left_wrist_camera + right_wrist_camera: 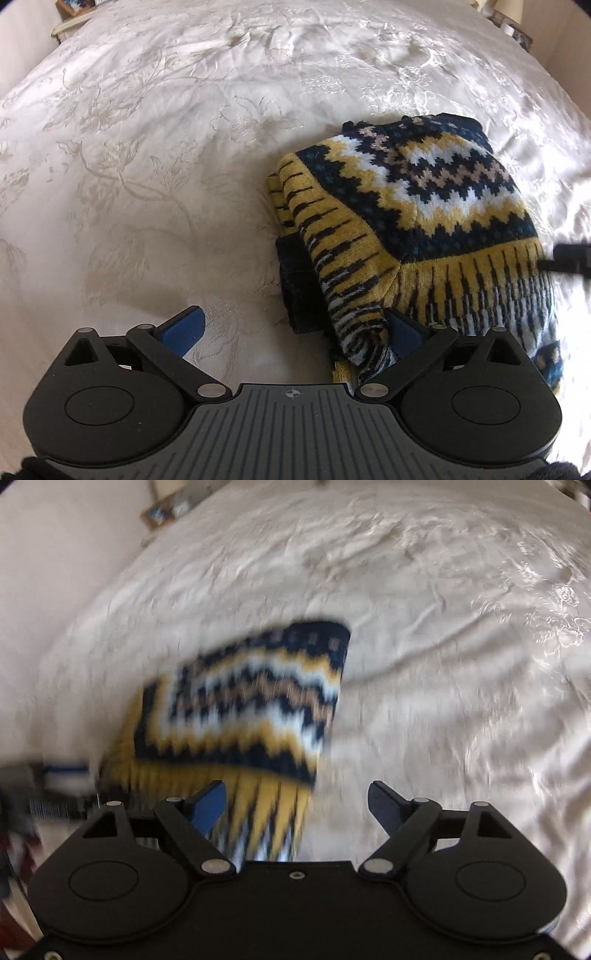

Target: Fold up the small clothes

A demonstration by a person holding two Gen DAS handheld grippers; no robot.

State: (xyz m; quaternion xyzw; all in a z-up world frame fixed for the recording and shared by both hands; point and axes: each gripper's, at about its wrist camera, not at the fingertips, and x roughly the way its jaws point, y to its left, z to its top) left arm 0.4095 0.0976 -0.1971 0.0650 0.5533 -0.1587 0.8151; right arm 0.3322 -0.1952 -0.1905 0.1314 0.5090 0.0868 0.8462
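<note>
A knitted sweater in navy, yellow and white zigzags lies folded into a bundle on the pale bedspread. My left gripper stands open just above the bundle's near left corner. Its right finger is against the striped hem, its left finger over bare bedspread, and nothing is pinched. In the blurred right wrist view the same sweater lies ahead. My right gripper is open over its near right edge, the yellow-striped hem lying between the fingers without being pressed.
The embroidered satin bedspread spreads wide on all sides of the sweater. Small objects sit on a bedside surface at the far left corner, others at the far right. A wall runs along the bed's left side.
</note>
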